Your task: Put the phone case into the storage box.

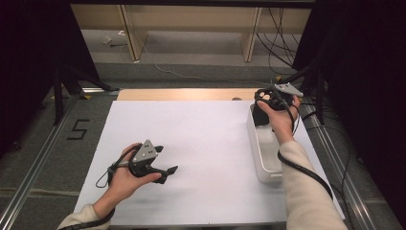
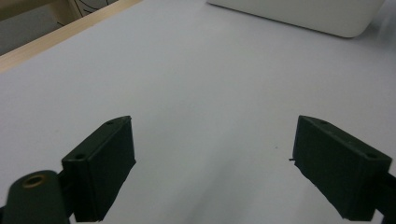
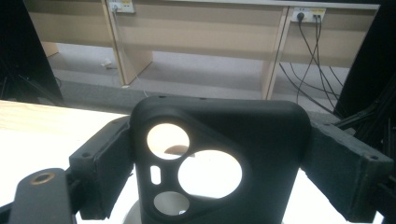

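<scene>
- Phone case [image 3: 219, 158]: light, flexible; your right gripper [image 1: 269, 98] has its jaws clamped across its sides above the white tray [image 1: 262, 152].
- Left gripper [image 1: 160, 160]: jaws apart, empty.

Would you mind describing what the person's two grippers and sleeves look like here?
Both are black handheld tools. The left gripper and right gripper each carry a grey three-cornered plate on top and trail a black cable. In the gripper views the jaws are matt black rectangular blocks with small screw holes, beside a black bracket with a brass-coloured ring. The person wears cream long sleeves.
</scene>
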Motion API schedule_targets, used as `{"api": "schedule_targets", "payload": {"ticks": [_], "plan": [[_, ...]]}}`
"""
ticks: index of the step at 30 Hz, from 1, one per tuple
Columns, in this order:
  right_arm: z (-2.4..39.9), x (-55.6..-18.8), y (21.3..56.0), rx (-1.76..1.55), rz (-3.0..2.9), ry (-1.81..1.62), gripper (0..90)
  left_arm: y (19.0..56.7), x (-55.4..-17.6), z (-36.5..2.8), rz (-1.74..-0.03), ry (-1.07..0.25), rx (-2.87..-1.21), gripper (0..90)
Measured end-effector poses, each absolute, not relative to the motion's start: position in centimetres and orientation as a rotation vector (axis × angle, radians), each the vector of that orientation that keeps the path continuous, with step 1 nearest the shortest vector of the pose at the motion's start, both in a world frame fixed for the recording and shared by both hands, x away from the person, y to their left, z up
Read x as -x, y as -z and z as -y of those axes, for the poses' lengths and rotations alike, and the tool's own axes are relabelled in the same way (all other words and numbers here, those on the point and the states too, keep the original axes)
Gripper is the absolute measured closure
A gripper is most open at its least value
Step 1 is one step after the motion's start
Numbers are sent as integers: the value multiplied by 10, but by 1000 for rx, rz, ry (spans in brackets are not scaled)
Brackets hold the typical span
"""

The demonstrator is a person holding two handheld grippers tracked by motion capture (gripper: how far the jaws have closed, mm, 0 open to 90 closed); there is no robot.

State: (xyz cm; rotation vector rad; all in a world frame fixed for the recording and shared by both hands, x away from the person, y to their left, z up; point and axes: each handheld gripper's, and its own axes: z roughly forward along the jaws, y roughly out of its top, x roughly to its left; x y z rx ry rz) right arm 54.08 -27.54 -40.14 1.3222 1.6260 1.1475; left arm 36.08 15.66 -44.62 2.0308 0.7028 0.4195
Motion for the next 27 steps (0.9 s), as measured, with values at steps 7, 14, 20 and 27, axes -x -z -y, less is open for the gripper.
{"api": "schedule_targets", "payload": {"ticks": [7, 14, 20, 27], "plan": [[275, -543, 404, -1333, -1631, -1142, 149, 446, -361, -157, -702, -421, -2030, 126], [274, -545, 406, -1330, -1636, -1139, 147, 446, -361, -156, -703, -419, -2031, 126], [273, -548, 407, -1326, -1639, -1134, 145, 446, -361, -157, -701, -421, -2031, 126], [272, -551, 410, -1329, -1638, -1140, 143, 446, -361, -157, -703, -421, -2029, 126]]}}
